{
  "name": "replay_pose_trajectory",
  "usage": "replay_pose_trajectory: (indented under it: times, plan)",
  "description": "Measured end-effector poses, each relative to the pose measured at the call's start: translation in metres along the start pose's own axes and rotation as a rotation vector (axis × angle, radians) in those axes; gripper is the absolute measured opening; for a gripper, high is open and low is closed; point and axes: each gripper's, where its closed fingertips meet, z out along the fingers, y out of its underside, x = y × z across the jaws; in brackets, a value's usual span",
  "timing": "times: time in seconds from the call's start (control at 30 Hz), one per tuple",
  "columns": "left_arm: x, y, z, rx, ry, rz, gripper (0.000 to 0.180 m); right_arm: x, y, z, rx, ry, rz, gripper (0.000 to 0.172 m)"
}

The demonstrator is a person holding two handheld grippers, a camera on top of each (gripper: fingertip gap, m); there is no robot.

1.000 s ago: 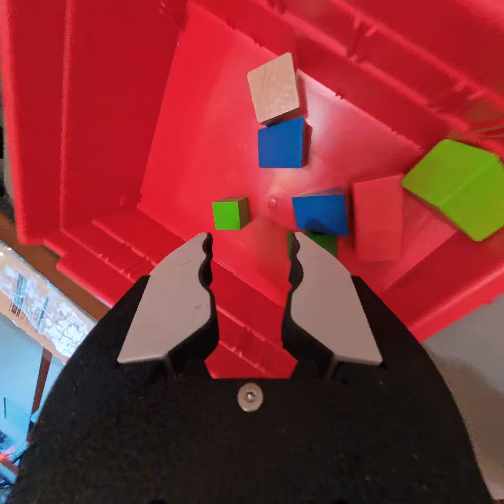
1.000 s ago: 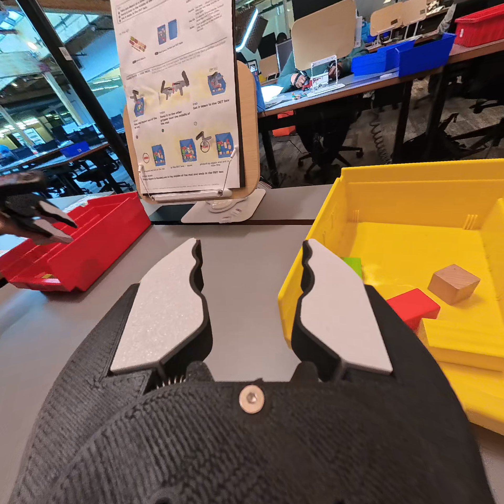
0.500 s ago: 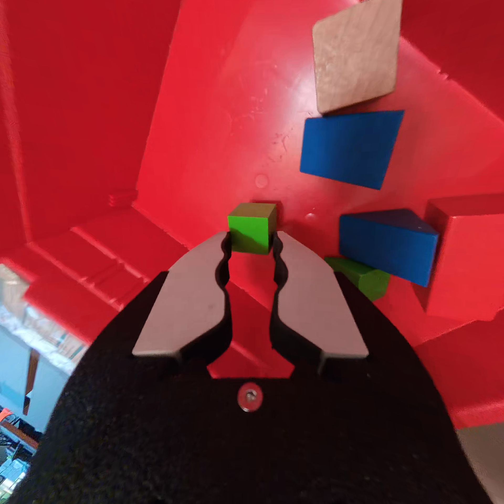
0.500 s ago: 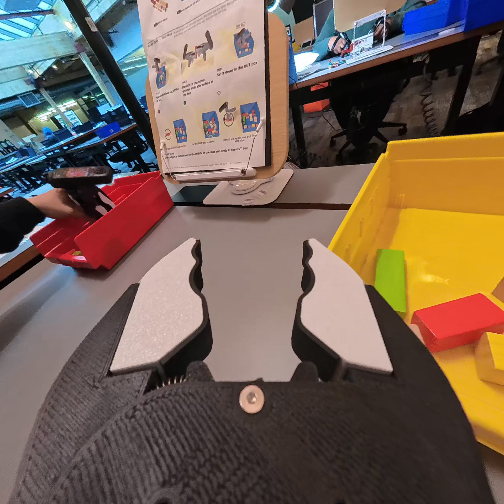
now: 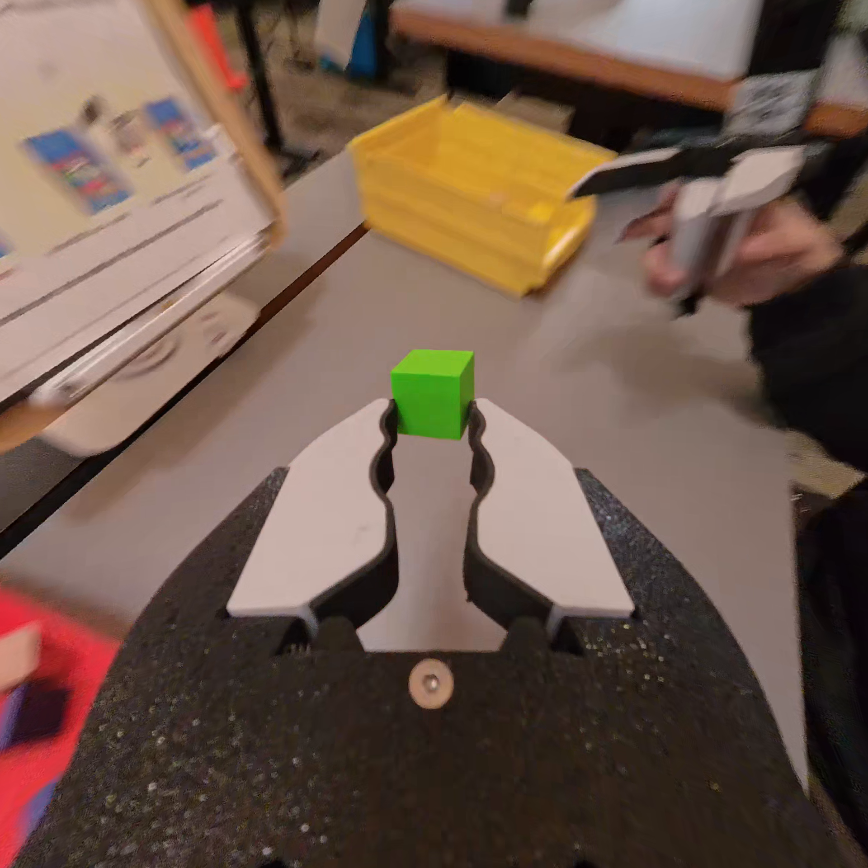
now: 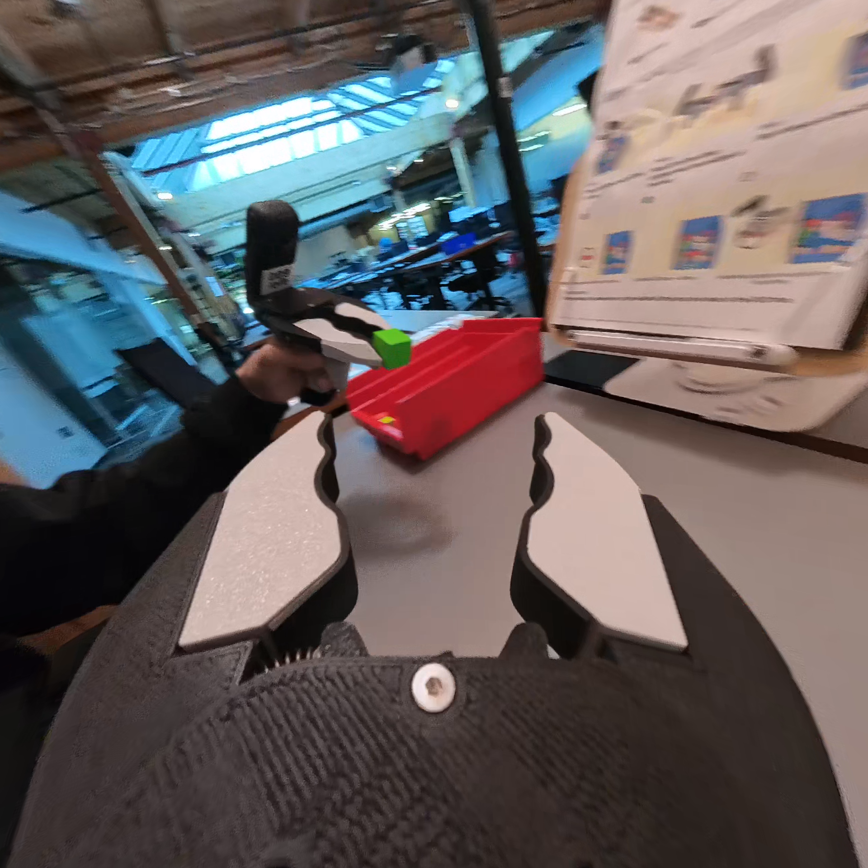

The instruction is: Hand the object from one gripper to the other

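The green cube [image 5: 433, 393] sits at the very tips of the left gripper [image 5: 432, 415], up in the air above the grey bench [image 5: 587, 422] and clear of both bins. The jaws are closed on it, their dark pads [image 5: 389, 418] pressing its two opposite side faces. Only the rear part of the cube lies between the pads; most of it juts out in front. That shallow hold looks deliberate: it leaves the top, front and bottom faces free for a second pair of jaws to take.

In the right wrist view the same cube [image 6: 392, 347] shows at the tip of the left gripper [image 6: 375, 345], lifted above the red bin [image 6: 469, 390]. The person's hand [image 6: 282, 373] holds it roughly level and aimed toward the middle of the bench.

The right gripper [image 6: 434, 437] has wide jaws with nothing between them, only bare bench showing in the gap. It points toward the cube, well apart from it, so the spread seems to be readiness for receiving. From the left wrist view it hangs near the yellow bin [image 5: 469, 188], probably the cube's destination. An instruction board [image 6: 732, 188] stands at the bench's far edge.
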Motion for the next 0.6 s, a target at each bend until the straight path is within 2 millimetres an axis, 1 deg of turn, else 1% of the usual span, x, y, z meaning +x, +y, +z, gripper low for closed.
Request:
replay_pose_trajectory:
  times: [0.03, 0.1, 0.17, 0.2, 0.27, 0.33, 0.43, 0.6]
  plan:
    - [0.024, -0.008, 0.007, 0.054, 0.052, 0.015, 0.028, -0.012, 0.002, 0.006, -0.004, -0.050, -0.005, 0.083]
    - [0.066, -0.020, 0.017, 0.136, 0.128, 0.046, 0.028, -0.035, 0.008, 0.015, -0.032, -0.145, -0.012, 0.081]
    - [0.099, -0.031, 0.025, 0.199, 0.184, 0.072, 0.028, -0.054, 0.017, 0.022, -0.083, -0.228, -0.020, 0.075]
    - [0.113, -0.035, 0.027, 0.223, 0.207, 0.084, 0.028, -0.062, 0.020, 0.023, -0.104, -0.256, -0.029, 0.072]
    - [0.132, -0.040, 0.031, 0.247, 0.218, 0.113, 0.028, -0.076, 0.023, 0.024, -0.125, -0.302, -0.068, 0.061]
    - [0.144, -0.043, 0.033, 0.253, 0.219, 0.133, 0.028, -0.084, 0.021, 0.024, -0.121, -0.313, -0.096, 0.055]
    - [0.156, -0.045, 0.035, 0.257, 0.225, 0.137, 0.028, -0.093, 0.015, 0.023, -0.100, -0.340, -0.099, 0.049]
    - [0.163, -0.042, 0.039, 0.226, 0.196, 0.162, 0.028, -0.099, 0.013, 0.022, -0.093, -0.369, -0.106, 0.042]
